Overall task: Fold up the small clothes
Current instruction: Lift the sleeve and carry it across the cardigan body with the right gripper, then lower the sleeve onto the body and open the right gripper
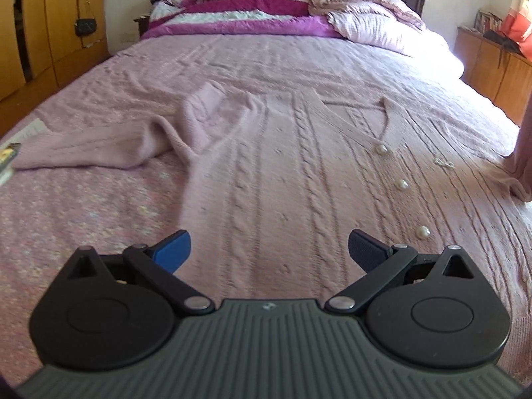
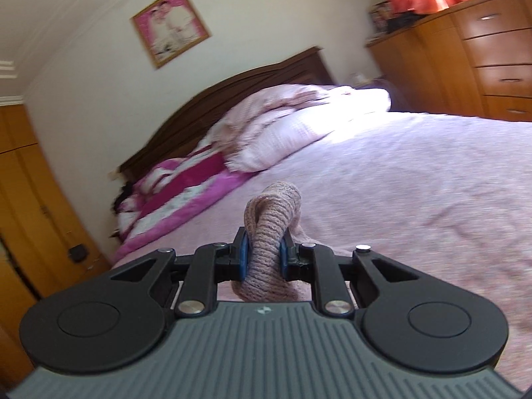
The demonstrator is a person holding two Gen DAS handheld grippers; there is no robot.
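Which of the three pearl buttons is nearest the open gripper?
The lowest pearl button on the pink cardigan, just beyond the left gripper's right-hand finger; the other two lie farther up towards the collar.

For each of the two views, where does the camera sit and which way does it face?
Left wrist: sits behind the open left gripper, low over the pink cardigan, facing up the bed toward the headboard; only its own jaws show.
Right wrist: sits behind the right gripper, tilted, facing the headboard and picture frame; its jaws are shut on a ribbed part of the cardigan.
Both share the bed, the striped blanket and the pale pink quilt.
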